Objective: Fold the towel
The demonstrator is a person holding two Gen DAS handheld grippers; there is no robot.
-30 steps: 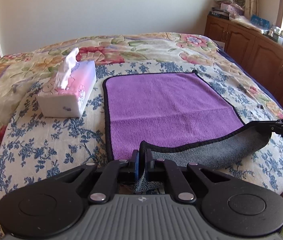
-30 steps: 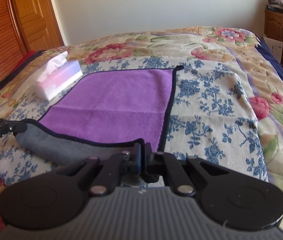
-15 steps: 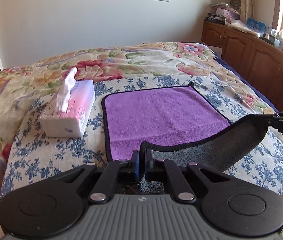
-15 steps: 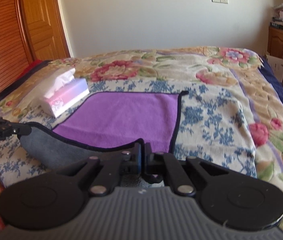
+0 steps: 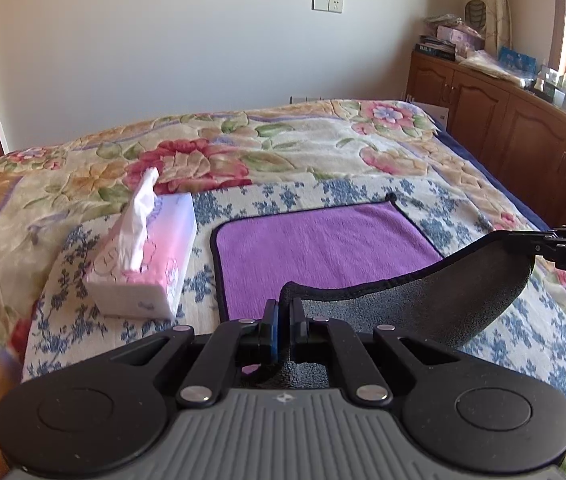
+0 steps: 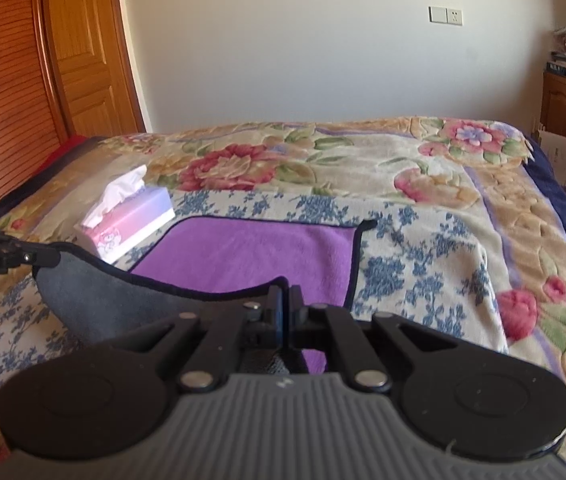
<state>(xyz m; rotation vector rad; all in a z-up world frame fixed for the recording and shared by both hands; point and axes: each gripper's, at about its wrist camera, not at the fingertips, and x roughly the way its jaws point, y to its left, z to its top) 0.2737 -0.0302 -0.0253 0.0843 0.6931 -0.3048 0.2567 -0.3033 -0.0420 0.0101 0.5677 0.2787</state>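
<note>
Purple towel lies on the floral bedspread, its near edge lifted, grey underside showing. Left to right: tissue box, the left gripper clamped on 1 near corner, the right gripper clamped on the other.

the pinched corner of the towel vanishes between the left gripper fingers at lower centre; the right gripper is cut off by the right edge, its lettering partly lost; clutter on the cabinet, upper right, is too small to tell
</note>
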